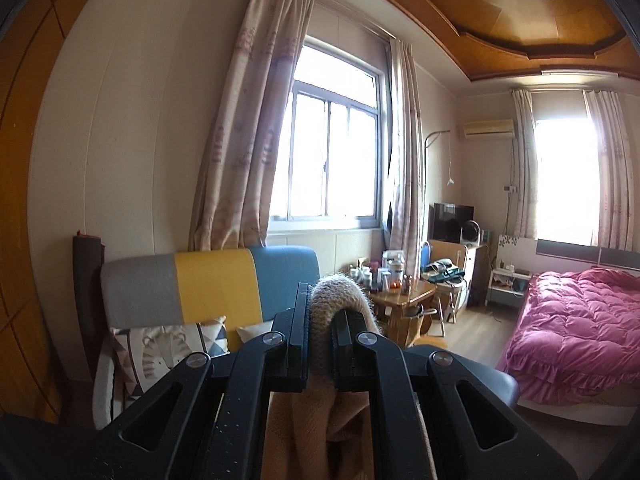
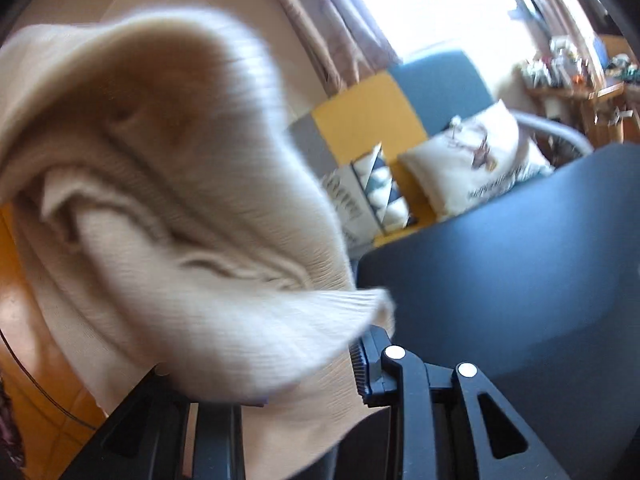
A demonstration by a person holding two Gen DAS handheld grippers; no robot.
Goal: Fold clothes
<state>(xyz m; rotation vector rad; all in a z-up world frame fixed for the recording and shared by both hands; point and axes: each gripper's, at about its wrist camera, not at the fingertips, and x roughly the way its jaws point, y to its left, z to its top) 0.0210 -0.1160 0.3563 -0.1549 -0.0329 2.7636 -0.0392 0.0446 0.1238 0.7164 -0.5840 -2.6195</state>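
Note:
A beige knit garment [image 1: 336, 300] bulges up between the black fingers of my left gripper [image 1: 322, 312], which is shut on it; the rest of the fabric hangs below the jaws. The left gripper is held high and looks across the room. In the right wrist view the same cream ribbed garment [image 2: 168, 184] fills the left half, blurred and close to the lens. It drapes over my right gripper [image 2: 292, 364] and hides its left finger. The right finger [image 2: 370, 360] shows bare beside the cloth. The jaws stand apart, with cloth lying loosely between them.
A dark blue rounded surface [image 2: 520, 280] lies just below and ahead. Behind it stands a grey, yellow and blue sofa [image 1: 216, 284] with printed cushions [image 2: 476, 160]. A cluttered wooden side table [image 1: 404, 296] and a bed with a pink quilt [image 1: 576, 328] are to the right.

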